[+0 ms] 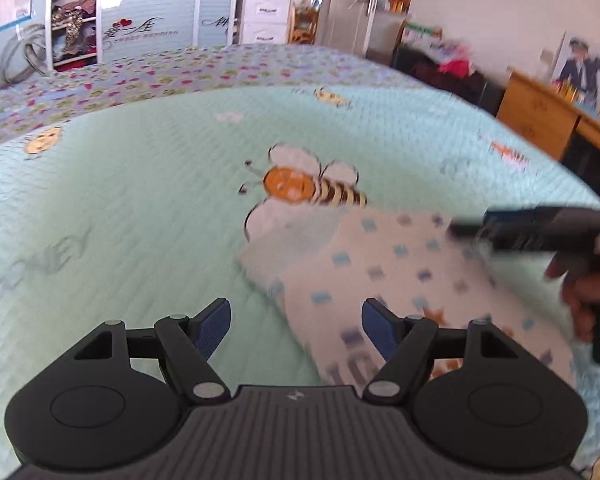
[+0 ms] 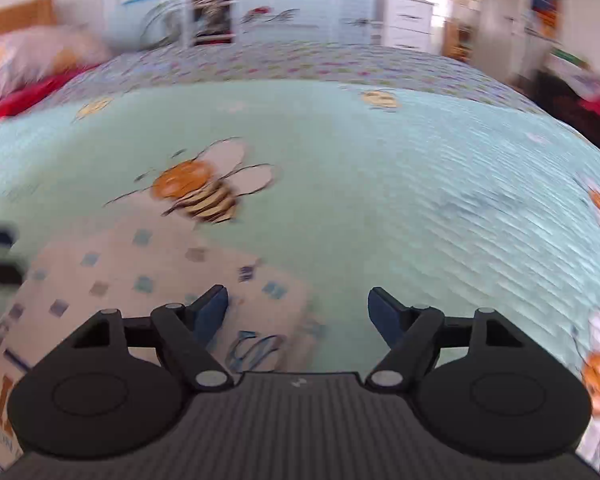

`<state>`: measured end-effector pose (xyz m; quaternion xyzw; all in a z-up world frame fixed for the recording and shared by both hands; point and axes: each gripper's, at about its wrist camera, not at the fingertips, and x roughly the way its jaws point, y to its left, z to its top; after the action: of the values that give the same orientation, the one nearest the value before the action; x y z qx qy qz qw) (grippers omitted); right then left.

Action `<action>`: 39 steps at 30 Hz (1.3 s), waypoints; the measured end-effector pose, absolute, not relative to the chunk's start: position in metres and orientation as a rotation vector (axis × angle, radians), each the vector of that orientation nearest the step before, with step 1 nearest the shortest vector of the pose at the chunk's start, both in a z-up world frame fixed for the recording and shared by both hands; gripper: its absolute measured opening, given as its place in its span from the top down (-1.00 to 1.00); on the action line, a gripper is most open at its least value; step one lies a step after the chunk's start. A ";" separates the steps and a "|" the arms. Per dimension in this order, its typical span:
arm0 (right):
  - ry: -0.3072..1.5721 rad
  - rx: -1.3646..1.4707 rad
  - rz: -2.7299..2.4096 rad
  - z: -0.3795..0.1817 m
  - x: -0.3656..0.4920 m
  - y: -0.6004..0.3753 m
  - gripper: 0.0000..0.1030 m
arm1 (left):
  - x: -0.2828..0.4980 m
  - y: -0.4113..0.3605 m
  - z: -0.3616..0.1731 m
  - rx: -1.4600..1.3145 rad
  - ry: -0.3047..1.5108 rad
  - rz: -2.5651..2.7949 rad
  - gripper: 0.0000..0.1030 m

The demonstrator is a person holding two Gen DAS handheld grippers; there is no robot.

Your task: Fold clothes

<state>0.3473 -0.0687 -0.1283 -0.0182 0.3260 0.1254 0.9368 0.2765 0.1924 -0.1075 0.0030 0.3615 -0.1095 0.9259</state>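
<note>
On the near part of the mint-green bee-print bedspread lies a folded white garment with small blue squares. Left gripper hangs above its left edge, jaws wide and empty; right gripper, likewise wide and empty, hangs at its right edge. Far off, an open wardrobe holds piled clothes.

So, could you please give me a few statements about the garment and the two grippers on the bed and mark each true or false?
1. The left gripper is open with nothing between its jaws. True.
2. The right gripper is shut on the garment. False: its jaws stand wide apart and hold nothing.
3. The white garment with small blue squares lies on the green bedspread. True.
4. The garment covers the whole bee print. False: the bee shows just beyond its far edge.
5. The garment hangs from a hanger. False: it lies on the bed.
</note>
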 end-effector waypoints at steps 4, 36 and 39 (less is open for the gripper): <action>0.584 -0.006 0.404 -0.100 0.284 -0.062 -0.49 | 0.248 0.169 -0.104 0.028 0.763 -0.170 -0.51; 0.611 -0.118 0.318 -0.119 0.190 -0.057 -0.55 | 0.200 0.114 -0.112 0.047 0.877 -0.118 -0.55; 0.664 -0.141 0.298 -0.133 0.201 -0.056 -0.55 | 0.200 0.118 -0.121 0.041 0.903 -0.129 -0.55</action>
<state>0.2008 -0.0561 -0.1335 -0.0690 0.3245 0.1457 0.9320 0.1999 0.1179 -0.1207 0.0198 0.4358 -0.0624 0.8976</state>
